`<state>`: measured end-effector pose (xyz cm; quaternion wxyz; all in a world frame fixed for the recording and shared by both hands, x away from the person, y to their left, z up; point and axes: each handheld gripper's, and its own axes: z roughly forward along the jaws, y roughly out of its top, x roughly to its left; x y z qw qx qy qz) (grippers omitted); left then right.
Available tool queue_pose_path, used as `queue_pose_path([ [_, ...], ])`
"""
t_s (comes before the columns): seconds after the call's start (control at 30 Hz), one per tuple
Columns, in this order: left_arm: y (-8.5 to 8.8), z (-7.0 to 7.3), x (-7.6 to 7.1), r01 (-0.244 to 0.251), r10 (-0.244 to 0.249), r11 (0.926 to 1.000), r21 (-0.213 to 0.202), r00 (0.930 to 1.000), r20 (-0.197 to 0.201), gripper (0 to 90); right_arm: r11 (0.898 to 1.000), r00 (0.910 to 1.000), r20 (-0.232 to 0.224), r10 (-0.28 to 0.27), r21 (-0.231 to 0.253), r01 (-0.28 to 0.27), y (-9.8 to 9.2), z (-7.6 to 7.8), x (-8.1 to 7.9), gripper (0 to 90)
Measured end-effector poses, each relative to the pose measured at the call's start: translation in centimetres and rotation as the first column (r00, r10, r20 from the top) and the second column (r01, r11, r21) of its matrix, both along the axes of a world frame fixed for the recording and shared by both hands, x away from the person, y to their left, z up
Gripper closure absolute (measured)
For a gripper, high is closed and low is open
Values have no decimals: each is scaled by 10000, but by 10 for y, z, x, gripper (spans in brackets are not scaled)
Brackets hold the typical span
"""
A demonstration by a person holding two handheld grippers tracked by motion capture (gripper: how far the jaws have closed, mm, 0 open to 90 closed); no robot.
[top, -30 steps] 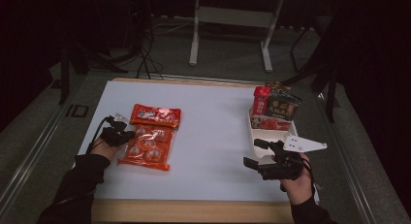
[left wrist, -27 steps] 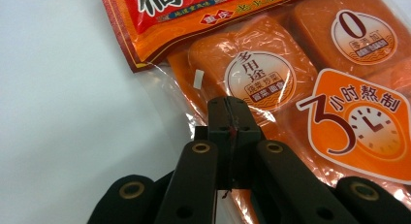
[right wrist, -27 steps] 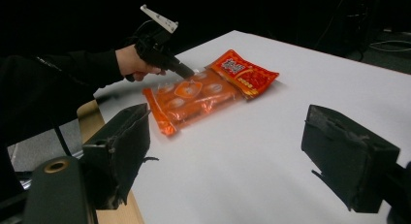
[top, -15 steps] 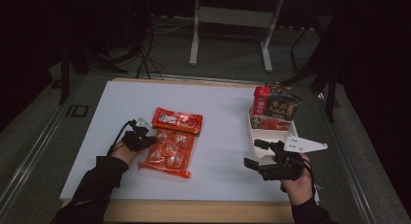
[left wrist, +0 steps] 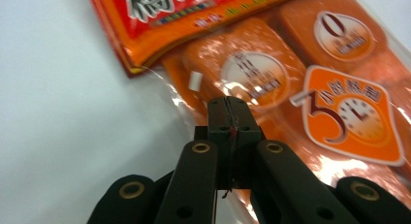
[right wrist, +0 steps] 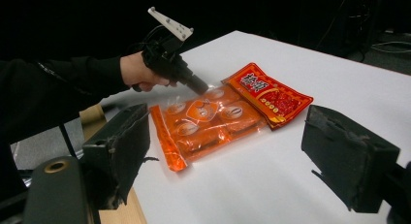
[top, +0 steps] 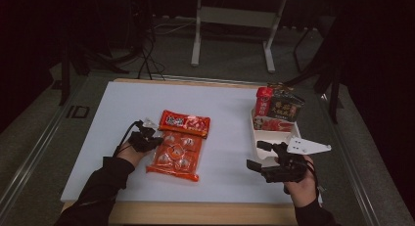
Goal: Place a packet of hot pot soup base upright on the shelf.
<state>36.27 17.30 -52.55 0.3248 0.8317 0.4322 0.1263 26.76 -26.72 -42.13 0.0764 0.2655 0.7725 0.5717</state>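
Orange bag lies flat on the white table, left of centre, long axis running roughly 12 to 6 in the high view. Clear film, orange blocks visible inside. Red pouch sits at its 12 o'clock end, overlapping the bag's top edge.

Left gripper is at the bag's 9 o'clock edge, jaws pressed together on the clear film at that edge; left gripper view shows the tips meeting with film under them. Hand behind it, sleeve coming in from 7 o'clock.

Right gripper is well apart from the bag, at about 3 o'clock from it, near the table's right edge. Jaws wide apart, nothing between them; right gripper view shows both pads with bare table in the gap.

White tray sits at 12 o'clock from the right gripper, snack packs standing at its far end.
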Motion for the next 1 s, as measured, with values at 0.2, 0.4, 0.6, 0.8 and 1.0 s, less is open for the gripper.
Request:
queue_pose_path([
  [0.2, 2, -2, 7, -227, 227, 9997, -6, 9995, 237, 898, 10000, 10000, -43, -15, -27, 15, 0, -1, 1, 174],
  [0.4, -2, -9, 7, -173, 174, 9997, -170, 9998, 61, 899, 10000, 10000, -43, 33, -23, -34, 0, -1, 1, 174],
  [0.6, -12, -6, 1, 234, -236, 9996, -184, 9997, -112, 899, 9999, 9999, -61, 108, -68, -109, 2, -2, 0, 174],
  [0.8, -31, -7, -3, 641, -646, 9972, -383, 9978, -127, 900, 9999, 9999, -62, 123, -67, -124, 2, -1, 0, 174],
  [1.0, -55, -6, -13, 1179, -1182, 9925, -306, 9930, -72, 900, 9999, 9999, -68, 100, -27, -100, 1, -1, 0, 174],
])
